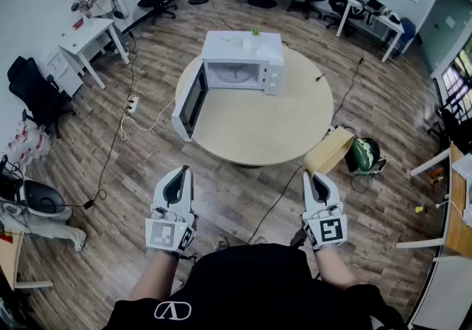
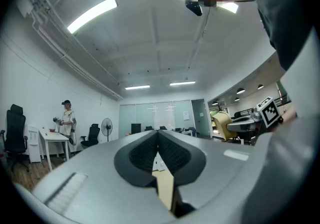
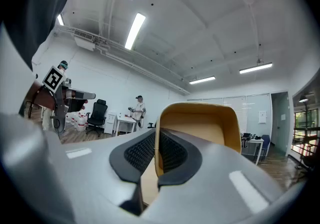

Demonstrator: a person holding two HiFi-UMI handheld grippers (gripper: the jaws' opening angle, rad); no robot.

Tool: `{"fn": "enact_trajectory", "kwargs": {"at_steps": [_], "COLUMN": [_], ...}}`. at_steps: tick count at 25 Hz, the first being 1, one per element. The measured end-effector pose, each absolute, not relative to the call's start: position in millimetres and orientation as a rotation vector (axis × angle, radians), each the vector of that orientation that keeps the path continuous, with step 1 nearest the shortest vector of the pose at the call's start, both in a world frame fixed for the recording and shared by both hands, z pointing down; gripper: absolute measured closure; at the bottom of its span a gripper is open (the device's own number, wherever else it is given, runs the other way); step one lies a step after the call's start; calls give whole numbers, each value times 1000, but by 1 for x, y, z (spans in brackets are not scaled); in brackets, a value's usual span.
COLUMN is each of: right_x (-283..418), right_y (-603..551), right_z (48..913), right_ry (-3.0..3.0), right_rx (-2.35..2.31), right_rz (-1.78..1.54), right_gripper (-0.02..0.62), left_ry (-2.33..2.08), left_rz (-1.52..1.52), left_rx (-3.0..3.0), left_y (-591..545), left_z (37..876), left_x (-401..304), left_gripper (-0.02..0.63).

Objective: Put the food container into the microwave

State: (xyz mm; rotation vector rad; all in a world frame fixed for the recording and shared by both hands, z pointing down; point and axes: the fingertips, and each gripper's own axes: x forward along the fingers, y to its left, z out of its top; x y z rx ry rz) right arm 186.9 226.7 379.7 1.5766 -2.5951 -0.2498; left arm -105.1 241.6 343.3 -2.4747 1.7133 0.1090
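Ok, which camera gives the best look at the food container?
The right gripper view: the food container fills the centre, its wall pinched between the jaws of the right gripper. The head view shows it small, beyond that gripper; the left gripper view catches only a distant side glimpse.

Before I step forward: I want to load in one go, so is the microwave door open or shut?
Open. The door stands swung out from the microwave toward the table edge, and the white cavity shows.

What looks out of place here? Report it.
The food container hangs tilted off the table's edge, pinched by one wall in the right gripper, not upright. The microwave door stands open, as the task needs. Nothing looks spilled or damaged.
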Motion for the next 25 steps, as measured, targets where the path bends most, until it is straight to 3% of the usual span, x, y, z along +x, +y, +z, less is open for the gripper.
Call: {"fn": "enact_trajectory", "kwargs": {"at_steps": [25], "right_x": [205], "right_y": [218], "right_z": [387], "right_ry": [-2668], "right_rx": [1541], "right_rz": [-228], "right_gripper": [577], "left_ry": [1698], "left_rz": [92], "left_rx": [-2472], "left_y": [233], "left_z": [345], "left_x": [-71], "left_gripper": [606]}}
